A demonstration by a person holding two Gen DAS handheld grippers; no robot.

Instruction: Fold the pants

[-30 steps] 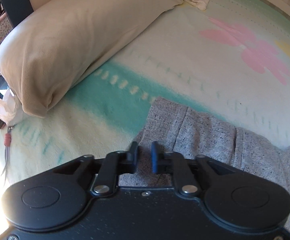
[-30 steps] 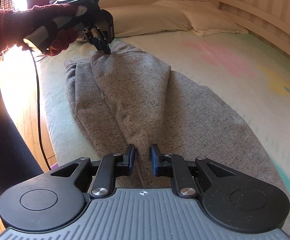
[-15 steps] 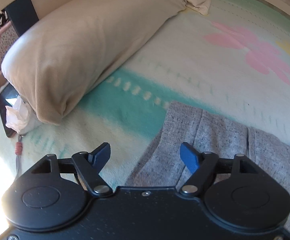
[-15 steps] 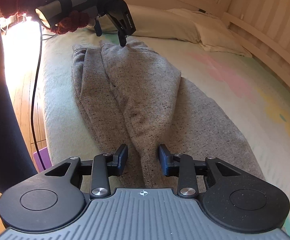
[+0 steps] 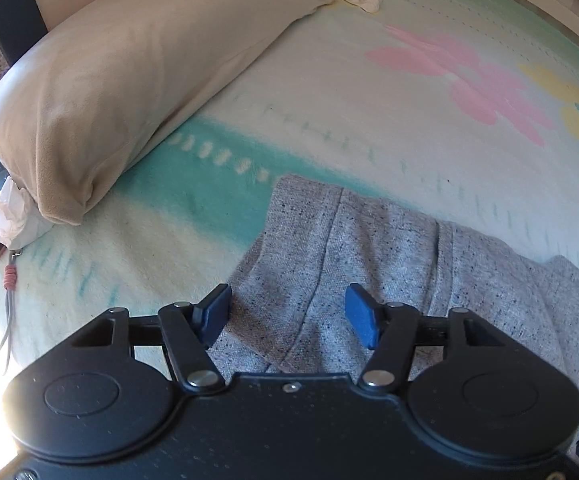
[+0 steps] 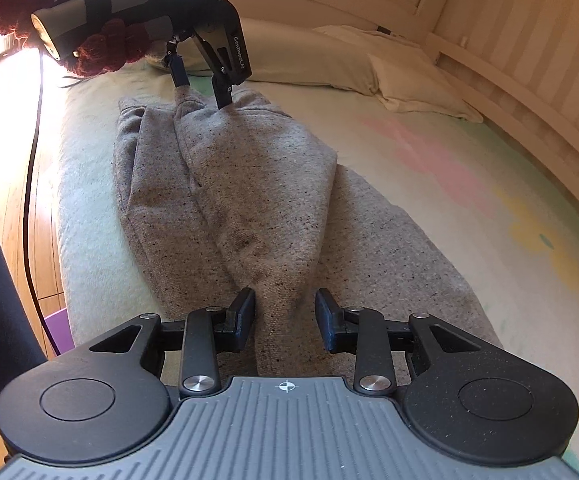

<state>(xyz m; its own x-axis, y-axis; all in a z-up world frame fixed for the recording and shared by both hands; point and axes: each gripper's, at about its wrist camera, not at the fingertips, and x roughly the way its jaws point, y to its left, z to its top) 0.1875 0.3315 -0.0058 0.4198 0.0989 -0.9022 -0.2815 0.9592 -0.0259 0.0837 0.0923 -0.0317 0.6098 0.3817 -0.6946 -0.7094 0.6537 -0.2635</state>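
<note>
Both grippers released; 1 lengthwise fold laid on the bed.

The pants lie centre frame on the bed, 1 leg over the other. The left gripper, clamped on the hem 1 second ago, now stands spread over it; the right gripper has likewise let go, so the first fold appears done.

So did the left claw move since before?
Yes. The left claw opened and let go of the gray pants, then slid right, away from the beige pillow; the waistband edge now lies flat on the blanket.
</note>
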